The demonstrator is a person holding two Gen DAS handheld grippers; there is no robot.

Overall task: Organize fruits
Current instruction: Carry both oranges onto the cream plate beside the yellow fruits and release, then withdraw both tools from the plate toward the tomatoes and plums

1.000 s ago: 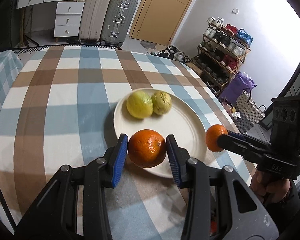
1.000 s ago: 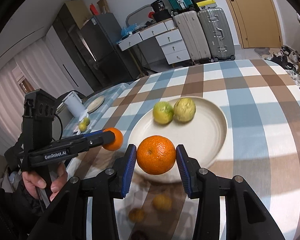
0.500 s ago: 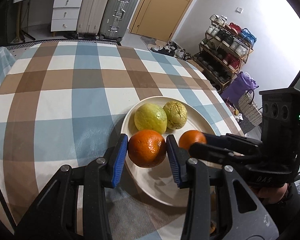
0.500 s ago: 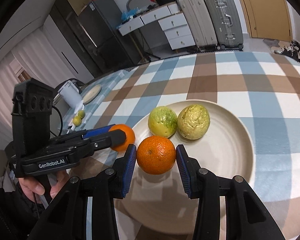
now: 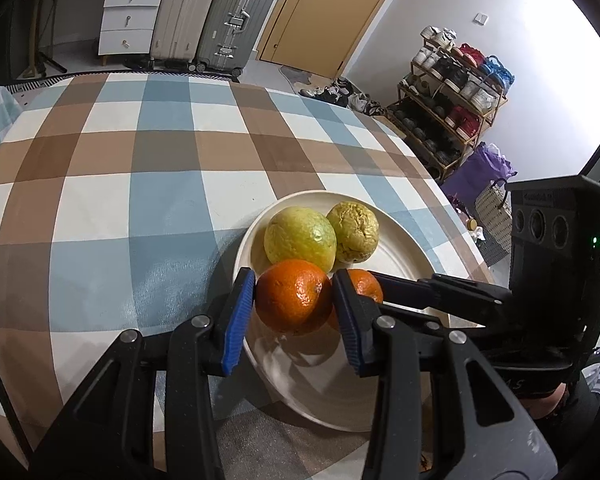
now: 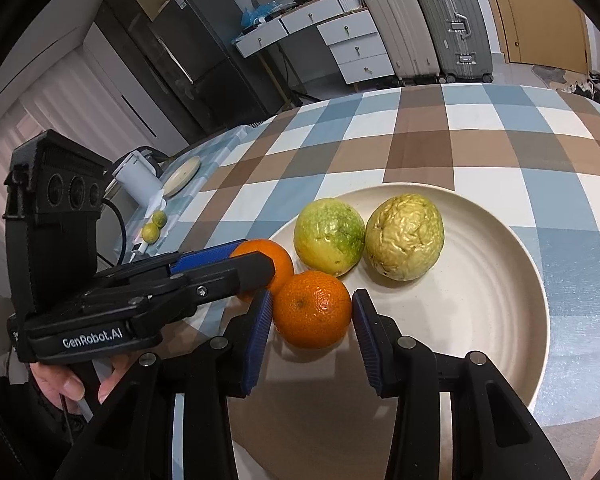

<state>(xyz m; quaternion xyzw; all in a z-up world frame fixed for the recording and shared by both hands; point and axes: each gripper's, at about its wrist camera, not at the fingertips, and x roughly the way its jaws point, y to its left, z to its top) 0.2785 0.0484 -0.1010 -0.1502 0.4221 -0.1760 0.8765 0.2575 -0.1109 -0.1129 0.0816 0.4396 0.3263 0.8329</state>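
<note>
**Four fruits gathered at one plate**

Two oranges, one (image 5: 292, 296) beside the other (image 6: 312, 311), sit clamped in blue jaws over the cream plate (image 6: 500, 300) near its rim. Behind them, a smooth yellow-green fruit (image 6: 329, 236) touches a wrinkled yellowish one (image 6: 405, 237), both resting on the plate.

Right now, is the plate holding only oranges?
No, the plate also holds a smooth yellow-green fruit and a wrinkled yellowish fruit, lying side by side beyond the two gripped oranges.
</note>
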